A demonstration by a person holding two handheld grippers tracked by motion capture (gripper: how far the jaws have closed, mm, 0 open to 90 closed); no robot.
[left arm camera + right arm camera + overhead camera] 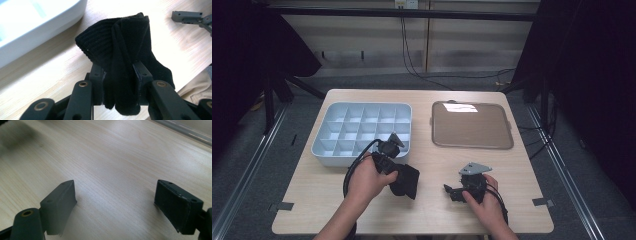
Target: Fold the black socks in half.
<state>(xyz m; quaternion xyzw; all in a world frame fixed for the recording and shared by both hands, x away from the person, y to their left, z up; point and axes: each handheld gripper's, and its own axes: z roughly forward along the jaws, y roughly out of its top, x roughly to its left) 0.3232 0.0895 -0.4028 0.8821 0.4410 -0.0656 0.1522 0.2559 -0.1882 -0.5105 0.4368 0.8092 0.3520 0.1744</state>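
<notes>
left hand-held gripper (117,75) clamps black sock (125,50) | right hand-held gripper (115,205) wide open, empty | pale wooden table (432,160) | dark curtains (592,60)

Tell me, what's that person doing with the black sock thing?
A person at a wooden table holds a gripper in each hand. The left gripper is pinching a folded black sock, close to a white tray with lots of little compartments. The right gripper rests low over the bare table with its jaws wide apart and nothing between them. A flat brown tray lies beyond it. No sock is in the white tray yet.
</notes>
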